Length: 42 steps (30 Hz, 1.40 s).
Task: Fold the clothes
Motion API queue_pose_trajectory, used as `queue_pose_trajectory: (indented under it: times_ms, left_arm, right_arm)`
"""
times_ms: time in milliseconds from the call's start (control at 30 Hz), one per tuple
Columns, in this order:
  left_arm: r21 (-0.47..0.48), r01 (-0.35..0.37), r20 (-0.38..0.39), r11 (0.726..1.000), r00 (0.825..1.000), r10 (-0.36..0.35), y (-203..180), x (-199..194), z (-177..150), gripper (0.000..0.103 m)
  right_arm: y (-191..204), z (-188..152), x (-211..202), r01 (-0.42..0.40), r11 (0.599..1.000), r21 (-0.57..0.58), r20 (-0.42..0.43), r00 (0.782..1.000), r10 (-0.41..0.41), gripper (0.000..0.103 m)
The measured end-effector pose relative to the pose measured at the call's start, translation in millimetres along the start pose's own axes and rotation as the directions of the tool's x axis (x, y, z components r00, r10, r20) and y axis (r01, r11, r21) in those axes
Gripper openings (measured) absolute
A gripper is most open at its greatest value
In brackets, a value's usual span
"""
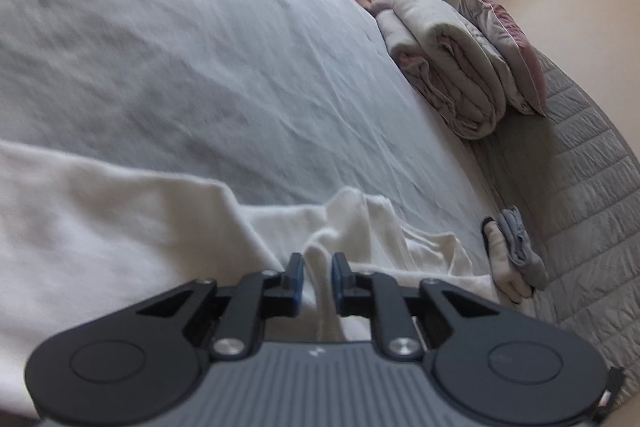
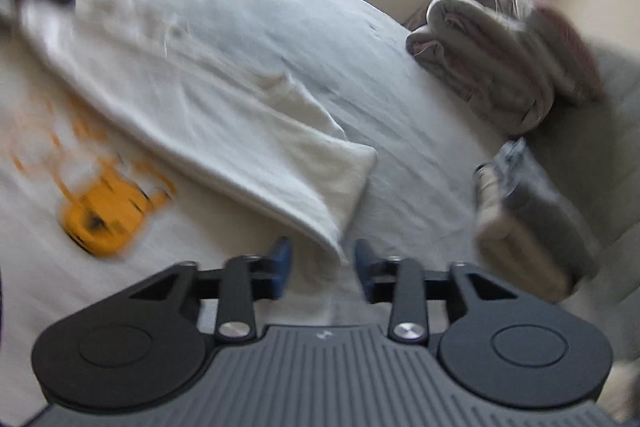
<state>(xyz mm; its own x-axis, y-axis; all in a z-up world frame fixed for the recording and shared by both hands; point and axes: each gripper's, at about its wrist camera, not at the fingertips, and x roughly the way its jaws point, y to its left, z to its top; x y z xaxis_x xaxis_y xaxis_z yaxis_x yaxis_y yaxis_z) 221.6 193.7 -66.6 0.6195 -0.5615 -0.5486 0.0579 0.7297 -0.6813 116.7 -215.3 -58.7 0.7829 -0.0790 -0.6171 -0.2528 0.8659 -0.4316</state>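
Observation:
A white garment [image 1: 100,219] lies spread on the bed. In the left wrist view a raised fold of it [image 1: 318,259] stands between the blue pads of my left gripper [image 1: 318,273], which pinch it. The right wrist view is blurred; it shows the same garment with an orange print [image 2: 108,211] and a sleeve [image 2: 280,155] laid across it. My right gripper [image 2: 323,263] hangs just over the sleeve's near edge with its jaws apart, and the cloth edge lies in the gap without either pad pressing it.
A pale wrinkled sheet [image 1: 200,47] covers the bed. Rolled quilts [image 1: 452,67] and a pink pillow [image 1: 504,39] sit at the far right by the curtain. A small stack of folded clothes [image 2: 532,219] lies right of the grippers, beside a grey quilted cover [image 1: 592,187].

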Motion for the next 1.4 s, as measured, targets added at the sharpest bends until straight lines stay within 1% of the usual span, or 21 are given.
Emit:
queue_pose_trajectory:
  times_ms: [100,133,200,233,300,333,400,467,533,567,633,700,800,933,1033,1100,1167,1267,1300,1367,1400]
  left_arm:
    - [0.012,0.004,0.042,1.0,0.999,-0.005,-5,-12,3,0.017]
    - [0.031,0.032,0.046,0.999,0.998,-0.034,-8,-15,3,0.017]
    - [0.072,0.09,0.052,0.993,0.994,-0.094,-12,-21,2,0.005]
    - [0.087,0.127,0.046,0.988,0.99,-0.132,-16,-20,1,0.001]
    - [0.122,0.185,0.021,0.975,0.982,-0.189,-22,-12,-3,0.001]
    - [0.135,0.181,0.004,0.974,0.983,-0.183,-24,-6,-5,0.001]
    - [0.156,0.052,-0.024,0.986,0.999,-0.049,-23,9,-8,0.001]
    - [0.168,-0.06,-0.035,0.984,0.997,0.067,-19,19,-10,0.002]
    - [0.122,-0.056,0.0,0.991,0.998,0.056,-16,14,-3,0.001]
    - [0.141,-0.095,0.048,0.986,0.995,0.088,-19,10,-2,0.001]
    - [0.176,-0.18,0.151,0.968,0.977,0.154,-26,0,-1,0.003]
    - [0.137,-0.203,0.167,0.969,0.969,0.18,-25,-1,2,0.003]
    - [0.131,-0.284,0.182,0.95,0.949,0.259,-28,5,1,0.004]
    - [0.118,-0.334,0.199,0.935,0.931,0.307,-28,8,1,0.01]
    - [0.102,-0.366,0.217,0.925,0.916,0.339,-32,10,-2,0.011]
    - [0.093,-0.386,0.234,0.918,0.904,0.357,-36,10,-5,0.016]
    - [0.085,-0.401,0.253,0.912,0.894,0.37,-40,10,-9,0.028]
    - [0.065,-0.46,0.283,0.885,0.859,0.426,-46,5,-13,0.039]
    - [0.064,-0.479,0.288,0.875,0.849,0.444,-49,2,-14,0.04]
    - [0.054,-0.493,0.292,0.868,0.839,0.458,-55,-8,-19,0.043]
    - [0.043,-0.511,0.297,0.859,0.827,0.477,-57,-13,-19,0.044]
  right_arm:
    - [-2,13,-11,-0.114,0.986,0.125,0.038,0.993,0.11,0.041]
    - [-2,17,-15,-0.152,0.975,0.165,0.054,0.988,0.145,0.041]
    - [2,32,-13,-0.204,0.954,0.218,0.098,0.978,0.187,0.041]
    - [5,39,-9,-0.241,0.937,0.253,0.119,0.969,0.217,0.041]
    - [14,51,0,-0.321,0.888,0.328,0.166,0.945,0.281,0.041]
    - [19,57,7,-0.352,0.867,0.354,0.186,0.935,0.303,0.041]
    - [29,67,20,-0.399,0.825,0.4,0.213,0.916,0.34,0.041]
    - [39,75,32,-0.434,0.785,0.442,0.231,0.901,0.368,0.041]
    - [48,83,44,-0.467,0.742,0.482,0.25,0.884,0.394,0.041]
    - [50,85,45,-0.481,0.728,0.489,0.268,0.877,0.4,0.041]
    - [53,88,48,-0.509,0.7,0.5,0.304,0.86,0.409,0.041]
    - [52,87,52,-0.507,0.697,0.506,0.31,0.862,0.401,0.042]
    - [50,81,56,-0.5,0.693,0.519,0.316,0.866,0.389,0.043]
    - [42,63,61,-0.527,0.636,0.564,0.363,0.85,0.382,0.045]
    - [36,63,67,-0.557,0.581,0.593,0.374,0.83,0.414,0.05]
    - [33,60,70,-0.573,0.528,0.628,0.39,0.818,0.424,0.053]
    - [32,60,71,-0.578,0.508,0.638,0.393,0.813,0.43,0.053]
    - [28,63,69,-0.588,0.476,0.654,0.396,0.802,0.446,0.06]
    - [26,63,68,-0.599,0.454,0.659,0.404,0.791,0.459,0.062]
    - [23,62,67,-0.62,0.412,0.667,0.42,0.77,0.48,0.064]
    - [22,62,66,-0.626,0.404,0.667,0.424,0.765,0.485,0.064]
